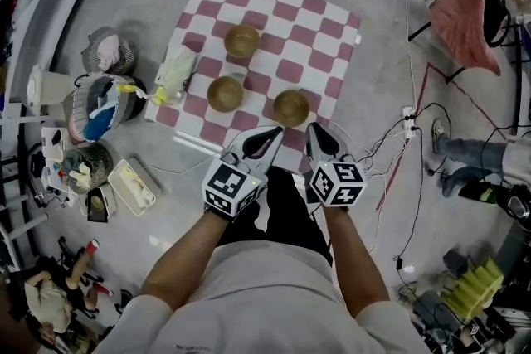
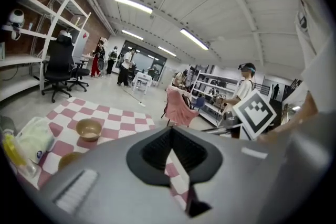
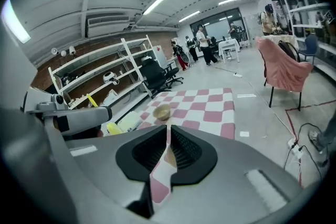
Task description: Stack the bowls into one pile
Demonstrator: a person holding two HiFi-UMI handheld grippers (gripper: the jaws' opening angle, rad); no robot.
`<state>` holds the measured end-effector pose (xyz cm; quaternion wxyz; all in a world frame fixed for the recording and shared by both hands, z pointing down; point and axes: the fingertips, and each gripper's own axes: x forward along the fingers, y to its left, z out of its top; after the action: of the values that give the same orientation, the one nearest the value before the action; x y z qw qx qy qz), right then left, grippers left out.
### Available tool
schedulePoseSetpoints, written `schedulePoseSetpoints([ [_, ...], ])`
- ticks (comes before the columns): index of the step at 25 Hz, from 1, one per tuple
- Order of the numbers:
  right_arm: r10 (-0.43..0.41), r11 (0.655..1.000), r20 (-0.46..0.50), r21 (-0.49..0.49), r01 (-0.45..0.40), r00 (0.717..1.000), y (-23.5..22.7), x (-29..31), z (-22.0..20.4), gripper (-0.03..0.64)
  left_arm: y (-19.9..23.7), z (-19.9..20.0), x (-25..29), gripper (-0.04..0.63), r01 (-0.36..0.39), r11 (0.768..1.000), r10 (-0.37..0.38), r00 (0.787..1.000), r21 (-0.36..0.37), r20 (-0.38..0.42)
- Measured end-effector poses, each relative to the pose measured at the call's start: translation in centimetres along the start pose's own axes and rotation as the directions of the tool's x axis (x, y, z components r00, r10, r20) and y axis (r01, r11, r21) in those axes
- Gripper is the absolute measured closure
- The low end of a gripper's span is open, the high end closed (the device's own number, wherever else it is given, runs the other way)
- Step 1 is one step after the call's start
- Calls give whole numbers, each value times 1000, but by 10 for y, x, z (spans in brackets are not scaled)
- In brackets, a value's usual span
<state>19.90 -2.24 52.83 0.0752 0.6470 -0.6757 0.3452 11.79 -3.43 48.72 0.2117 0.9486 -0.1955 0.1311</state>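
Note:
Three brown bowls stand apart on a red-and-white checked mat (image 1: 332, 21) on the floor: a far bowl (image 1: 241, 40), a middle bowl (image 1: 225, 93) and a near right bowl (image 1: 291, 107). My left gripper (image 1: 267, 131) hovers over the mat's near edge, just short of the middle and right bowls. The right gripper (image 1: 316, 128) hangs just on the near side of the right bowl. Both are shut with nothing held. The left gripper view shows the left gripper (image 2: 171, 138), the far bowl (image 2: 88, 129) and the middle bowl (image 2: 71, 159). The right gripper view shows the right gripper (image 3: 168, 136) and one bowl (image 3: 162, 111).
A pale green bag with a bottle (image 1: 174, 70) lies at the mat's left edge. Baskets and containers (image 1: 104, 104) crowd the floor further left. Cables and a power strip (image 1: 408, 122) run on the right, near a pink-draped chair (image 1: 465, 8) and a person's legs (image 1: 473, 162).

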Motion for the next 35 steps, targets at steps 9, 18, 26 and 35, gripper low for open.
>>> schedulePoseSetpoints([
  [9, -32, 998, -201, 55, 44, 979, -66, 67, -59, 571, 26, -44, 56, 589, -34, 997, 27, 994, -66, -110],
  [18, -31, 985, -318, 152, 83, 948, -95, 102, -96, 569, 38, -62, 76, 589, -65, 992, 49, 988, -107, -149],
  [26, -74, 975, -350, 172, 141, 934, -103, 112, -109, 574, 44, -74, 70, 589, -82, 984, 61, 989, -161, -132],
  [35, -54, 957, -315, 256, 140, 948, -90, 108, -92, 600, 44, -78, 47, 589, -98, 979, 80, 992, -180, -101],
])
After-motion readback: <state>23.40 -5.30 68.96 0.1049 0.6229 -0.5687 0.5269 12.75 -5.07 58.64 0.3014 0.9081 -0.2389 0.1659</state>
